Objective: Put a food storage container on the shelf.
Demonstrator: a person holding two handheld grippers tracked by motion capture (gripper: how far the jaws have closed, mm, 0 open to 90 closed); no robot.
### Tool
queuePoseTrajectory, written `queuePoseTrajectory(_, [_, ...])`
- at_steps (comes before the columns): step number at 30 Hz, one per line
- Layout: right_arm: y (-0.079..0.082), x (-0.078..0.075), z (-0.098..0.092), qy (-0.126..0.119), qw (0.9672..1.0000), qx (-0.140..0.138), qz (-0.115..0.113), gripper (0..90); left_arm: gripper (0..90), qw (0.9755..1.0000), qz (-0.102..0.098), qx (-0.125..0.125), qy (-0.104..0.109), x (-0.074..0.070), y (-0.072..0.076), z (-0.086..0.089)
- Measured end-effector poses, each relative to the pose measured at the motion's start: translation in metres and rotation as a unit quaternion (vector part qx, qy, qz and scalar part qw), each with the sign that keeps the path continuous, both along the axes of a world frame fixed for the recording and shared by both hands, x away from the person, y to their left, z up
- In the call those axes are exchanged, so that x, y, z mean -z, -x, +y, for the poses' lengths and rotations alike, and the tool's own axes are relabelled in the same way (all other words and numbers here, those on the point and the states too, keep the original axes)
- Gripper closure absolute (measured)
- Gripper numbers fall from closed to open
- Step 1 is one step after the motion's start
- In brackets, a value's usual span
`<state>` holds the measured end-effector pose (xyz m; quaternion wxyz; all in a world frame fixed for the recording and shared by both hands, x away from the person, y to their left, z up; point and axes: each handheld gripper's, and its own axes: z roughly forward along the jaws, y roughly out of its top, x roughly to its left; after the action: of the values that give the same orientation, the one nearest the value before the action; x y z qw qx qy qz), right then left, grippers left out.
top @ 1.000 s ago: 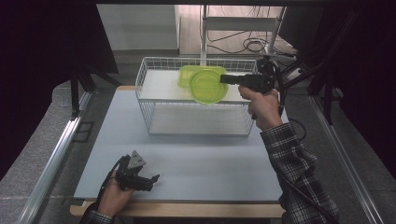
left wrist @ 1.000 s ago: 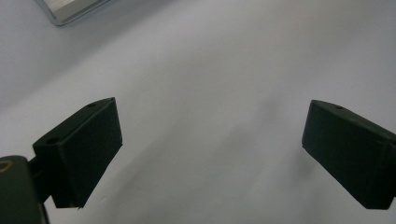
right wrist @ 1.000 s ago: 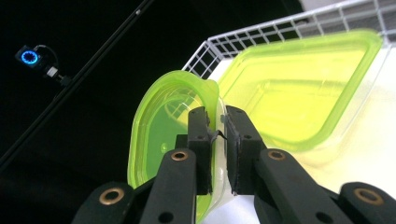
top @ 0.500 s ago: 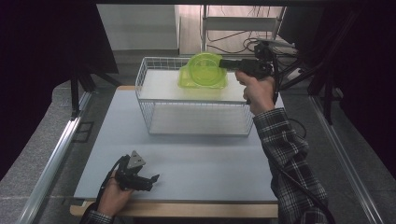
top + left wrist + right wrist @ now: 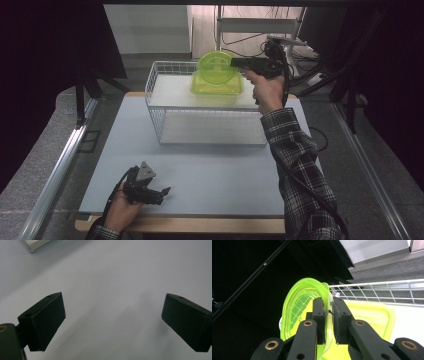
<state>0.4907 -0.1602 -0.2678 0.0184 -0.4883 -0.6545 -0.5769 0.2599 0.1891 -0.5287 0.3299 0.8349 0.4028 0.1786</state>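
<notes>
1. High view: a white wire basket [image 5: 155, 95] stands toward the far side of the pale grey surface [image 5: 210, 175]. A square green container [image 5: 217, 85] sits at the basket's far rim. The right hand-held gripper [image 5: 234, 63], raised above the basket's far right corner, holds a round green bowl [image 5: 216, 69] up on edge, just above the container. The person's right hand [image 5: 267, 90] grips the tool, with a plaid sleeve [image 5: 295, 160] running down to the bottom of the view.

2. High view, near edge: the left hand-held gripper [image 5: 162, 192] rests low on the surface at the front left, well apart from the basket. The left hand [image 5: 122, 210] holds it, and a grey three-cornered plate [image 5: 145, 172] sits on top.

3. Left gripper view: the left hand-held gripper [image 5: 112, 322] has its two black jaws spread wide with nothing between them, only bare surface [image 5: 112, 277] beyond. A strip of metal edge [image 5: 37, 245] shows at the top left.

4. Right gripper view: the right hand-held gripper [image 5: 329, 312] has its jaws pinched on the rim of the green bowl [image 5: 297, 305], one jaw on each side of the wall. The green container [image 5: 372, 317] lies just behind, and the basket's wire rim [image 5: 387, 290] runs across to the right.
</notes>
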Motion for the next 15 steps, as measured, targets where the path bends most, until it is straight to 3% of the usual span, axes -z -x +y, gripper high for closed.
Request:
queuePoseTrajectory(9, [-0.0014, 0.0042, 0.0015, -0.010, 0.9999, 0.008, 0.009, 79.8, 4.9, 1.0000, 0.000, 0.000, -0.001, 0.0006, 0.0000, -0.0013])
queuePoseTrajectory(12, [-0.0017, 0.0034, 0.0032, 0.001, 0.9999, 0.014, 0.004, 79.0, 4.9, 1.0000, 0.001, 0.000, -0.001, 0.0007, 0.0000, -0.0013])
queuePoseTrajectory(15, [-0.0018, 0.0007, 0.0083, 0.038, 0.9988, 0.031, -0.010, 76.3, 4.9, 1.0000, 0.001, 0.001, -0.003, 0.0008, 0.0000, -0.0015])
